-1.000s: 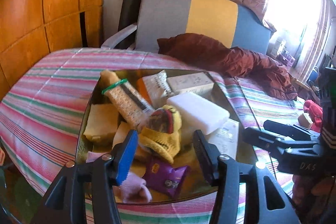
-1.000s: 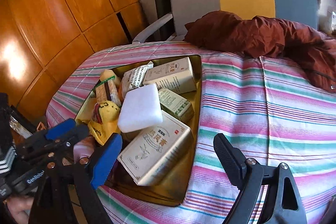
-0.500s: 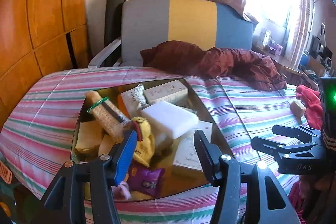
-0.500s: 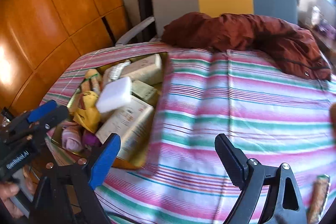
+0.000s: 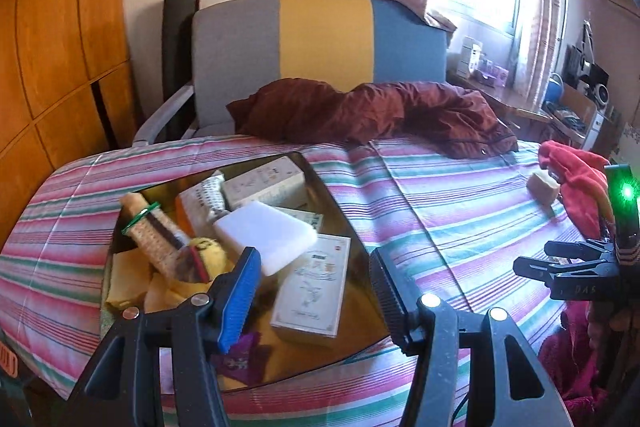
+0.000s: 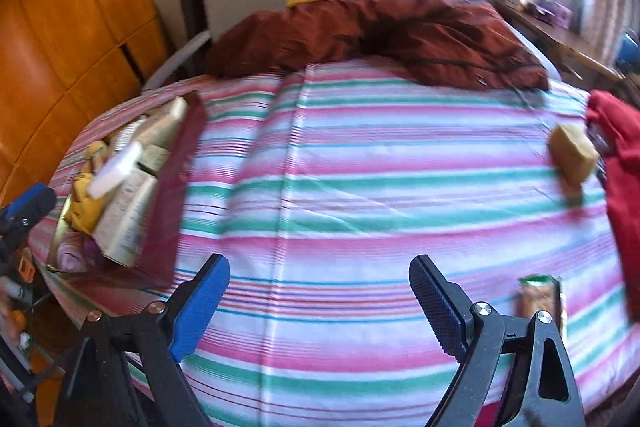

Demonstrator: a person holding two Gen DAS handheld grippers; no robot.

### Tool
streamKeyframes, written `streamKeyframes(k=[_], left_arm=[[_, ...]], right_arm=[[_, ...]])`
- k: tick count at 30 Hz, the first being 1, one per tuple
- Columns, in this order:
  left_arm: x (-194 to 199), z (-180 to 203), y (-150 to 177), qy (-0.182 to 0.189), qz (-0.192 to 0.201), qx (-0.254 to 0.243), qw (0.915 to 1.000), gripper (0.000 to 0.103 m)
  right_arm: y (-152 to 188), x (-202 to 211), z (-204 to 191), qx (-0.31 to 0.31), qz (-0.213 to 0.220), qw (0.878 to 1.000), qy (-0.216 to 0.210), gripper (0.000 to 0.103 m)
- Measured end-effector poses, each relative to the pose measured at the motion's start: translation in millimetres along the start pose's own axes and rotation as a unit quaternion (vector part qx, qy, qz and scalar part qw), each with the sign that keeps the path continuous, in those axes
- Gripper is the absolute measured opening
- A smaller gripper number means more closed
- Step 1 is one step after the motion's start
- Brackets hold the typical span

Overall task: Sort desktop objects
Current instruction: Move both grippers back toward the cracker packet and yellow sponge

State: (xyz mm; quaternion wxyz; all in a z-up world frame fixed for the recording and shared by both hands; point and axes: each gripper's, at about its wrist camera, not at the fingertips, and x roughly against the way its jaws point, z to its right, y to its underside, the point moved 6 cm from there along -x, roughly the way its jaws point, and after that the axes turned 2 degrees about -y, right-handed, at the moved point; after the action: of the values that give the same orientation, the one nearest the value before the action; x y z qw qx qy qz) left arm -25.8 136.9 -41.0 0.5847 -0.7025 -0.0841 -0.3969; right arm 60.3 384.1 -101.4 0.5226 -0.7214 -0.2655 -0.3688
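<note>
- Both pairs of jaws stand apart with nothing between them: the left gripper [image 5: 314, 281] hangs partly open over the near side of the tray, and the right gripper [image 6: 320, 301] is spread wide over bare cloth.
- Largest in view is the striped cloth [image 6: 360, 163] covering the table, with a dark red jacket [image 5: 380, 111] heaped along its far edge against the chair [image 5: 324, 39].
- Next comes the gold tray [image 5: 320, 171] at the left end of the table, already piled high, which suggests most of the sorting is done.
- Inside it lie a white foam block [image 5: 266, 233], a pale printed box [image 5: 312, 287] under the block's near end, a biscuit pack with a green band [image 5: 154, 233], a yellow knitted piece [image 5: 208, 255] and a purple sachet [image 5: 240, 359], all jumbled and overlapping.
- Left on the cloth, well apart from the tray at the right end, are a red cloth [image 6: 624, 163], a tan block [image 6: 572, 151] just beside it, and a green-topped snack packet [image 6: 540, 299] near the right gripper.
- My judgement is that these few stragglers are what remains, and the right gripper looks best placed for the packet.
</note>
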Motion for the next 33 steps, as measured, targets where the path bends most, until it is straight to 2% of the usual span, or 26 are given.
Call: streamKeyframes(k=[6, 13, 19, 23, 27, 29, 33], left_arm=[[-4.1, 16.5, -1.9, 0.013, -0.002, -0.014, 0.9998, 0.057], [-8.1, 37.4, -5.0, 0.03, -0.002, -0.032, 0.9991, 0.057], [-10.2, 54.0, -9.4, 0.045, 0.001, -0.047, 0.9979, 0.057], [-12.1, 64.6, -11.1, 0.056, 0.0, -0.055, 0.9969, 0.057], [-13.4, 73.3, -12.6, 0.068, 0.001, -0.06, 0.9959, 0.057], [-15.0, 75.7, -12.5, 0.071, 0.0, -0.061, 0.9956, 0.057], [-18.9, 79.8, -10.1, 0.077, -0.007, -0.063, 0.995, 0.057]], right_arm=[[10.9, 6.9, 36.1, -0.034, -0.007, 0.999, 0.022, 0.092], [14.8, 15.8, 59.6, -0.044, -0.011, 0.998, 0.047, 0.092], [21.0, 19.0, 91.5, -0.059, -0.035, 0.995, 0.076, 0.092], [26.3, 19.6, 120.9, -0.083, -0.056, 0.99, 0.096, 0.092], [32.3, 18.5, 151.9, -0.14, -0.076, 0.983, 0.087, 0.092], [33.6, 18.6, 166.1, -0.163, -0.083, 0.978, 0.1, 0.092], [34.8, 10.5, 177.4, -0.174, -0.106, 0.973, 0.106, 0.092]])
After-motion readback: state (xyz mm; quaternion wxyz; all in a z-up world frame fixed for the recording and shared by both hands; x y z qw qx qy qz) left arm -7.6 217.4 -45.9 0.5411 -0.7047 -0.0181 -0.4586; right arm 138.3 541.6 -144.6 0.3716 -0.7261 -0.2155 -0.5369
